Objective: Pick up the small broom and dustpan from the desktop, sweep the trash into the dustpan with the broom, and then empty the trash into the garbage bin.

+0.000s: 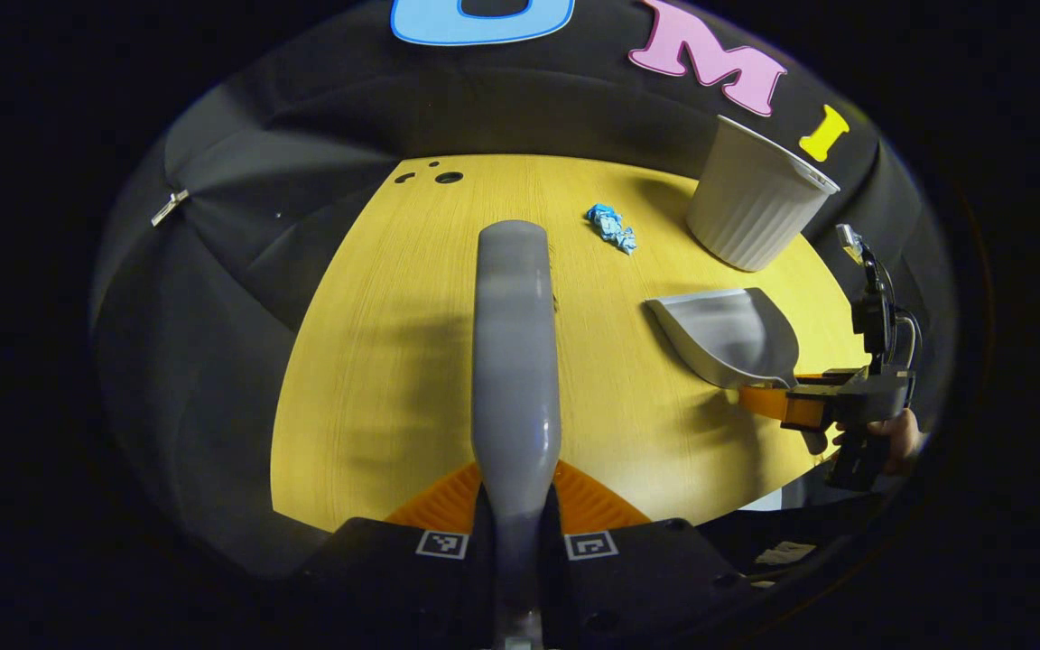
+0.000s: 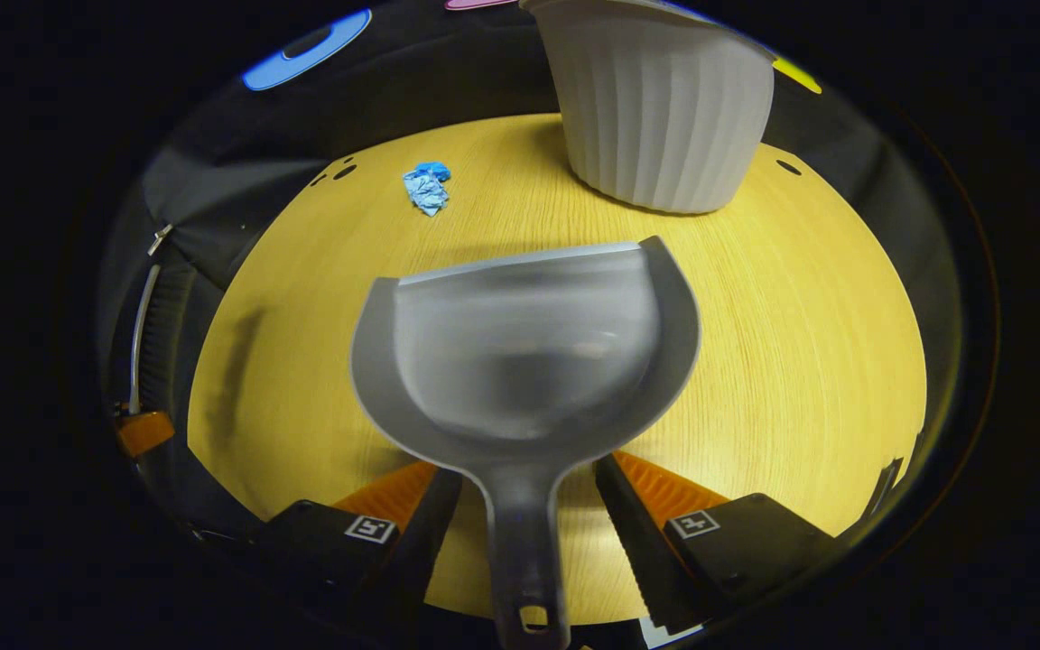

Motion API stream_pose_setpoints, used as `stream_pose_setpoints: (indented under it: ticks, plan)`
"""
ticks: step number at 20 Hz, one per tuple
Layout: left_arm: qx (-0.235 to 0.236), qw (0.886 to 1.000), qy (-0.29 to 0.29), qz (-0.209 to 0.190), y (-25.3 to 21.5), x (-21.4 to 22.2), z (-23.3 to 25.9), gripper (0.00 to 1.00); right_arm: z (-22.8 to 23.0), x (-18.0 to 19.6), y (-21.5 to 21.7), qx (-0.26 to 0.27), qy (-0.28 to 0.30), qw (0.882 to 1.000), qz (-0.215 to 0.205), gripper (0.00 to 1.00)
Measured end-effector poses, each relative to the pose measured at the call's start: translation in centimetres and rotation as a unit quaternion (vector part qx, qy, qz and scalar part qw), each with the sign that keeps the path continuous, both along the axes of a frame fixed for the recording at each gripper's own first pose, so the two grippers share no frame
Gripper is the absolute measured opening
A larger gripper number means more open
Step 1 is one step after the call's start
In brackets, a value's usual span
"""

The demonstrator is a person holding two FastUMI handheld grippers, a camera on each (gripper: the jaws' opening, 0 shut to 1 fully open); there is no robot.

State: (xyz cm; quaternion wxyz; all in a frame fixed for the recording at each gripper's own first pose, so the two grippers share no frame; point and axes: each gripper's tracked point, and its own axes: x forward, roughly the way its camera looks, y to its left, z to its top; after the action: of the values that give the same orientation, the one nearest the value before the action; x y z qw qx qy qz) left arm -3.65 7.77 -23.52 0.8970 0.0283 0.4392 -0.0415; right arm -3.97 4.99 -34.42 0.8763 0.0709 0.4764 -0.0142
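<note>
Bench (image 1: 376, 361) with tools in hand, sweep not yet begun.

Largest to smallest: one bench, one bin (image 1: 759, 203) standing upright near its far edge, one dustpan (image 2: 520, 352), one broom (image 1: 513, 361), one scrap of blue trash (image 1: 611, 226) lying on the wood left of the bin, apart from both tools. The left gripper (image 1: 516, 533) has its jaws closed tight on the broom, which runs forward from between them. The right gripper (image 2: 524, 533) has its jaws spread wide either side of the dustpan handle; whether they press on it I cannot tell. Pick-up looks about done, so sweeping seems the step in hand: next, I judge, the dustpan lip must sit flat beside the trash while the broom draws it in.
</note>
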Motion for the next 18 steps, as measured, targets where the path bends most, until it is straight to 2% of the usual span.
stream_pose_setpoints:
  ticks: [5, 6, 7, 8, 11, 14, 15, 16, 18]
  plan:
    - [0.0, 1.0, -0.002, 0.0, -1.0, 0.3, 0.3, 0.25, -0.2, 0.2, 0.0, -0.009, 0.001, 1.0, 0.014, 0.81]
    - [0.0, 1.0, -0.002, 0.0, -1.2, 0.3, 0.3, 0.25, -0.2, 0.1, -0.1, -0.01, 0.0, 1.0, 0.018, 0.66]
    - [0.0, 1.0, -0.001, 0.001, -1.3, 0.4, 0.3, 0.24, -0.2, -0.5, -0.3, -0.012, 0.007, 1.0, 0.021, 0.57]
    - [0.0, 1.0, 0.0, 0.001, -1.5, 0.5, 0.3, 0.25, 0.1, 0.0, -0.3, -0.007, 0.013, 1.0, 0.021, 0.4]
    - [-0.002, 1.0, 0.004, 0.004, -2.1, 1.0, -0.2, 0.25, -0.1, -0.2, -0.2, 0.008, 0.023, 0.999, 0.029, 0.39]
    - [-0.006, 1.0, 0.005, 0.01, -2.5, 2.2, -0.4, 0.24, 0.1, 0.2, -1.0, -0.003, 0.018, 0.998, 0.056, 0.38]
    - [-0.008, 1.0, 0.003, 0.014, -2.7, 2.9, -0.5, 0.25, 0.4, 0.4, -1.3, -0.003, 0.014, 0.998, 0.061, 0.45]
    - [-0.01, 1.0, 0.0, 0.019, -2.9, 3.6, -0.7, 0.25, 0.5, 0.5, -1.6, -0.003, 0.015, 0.998, 0.065, 0.37]
    - [-0.017, 1.0, -0.001, 0.025, -3.5, 5.1, -1.2, 0.24, 0.9, 0.3, -2.8, -0.002, 0.019, 0.997, 0.072, 0.37]
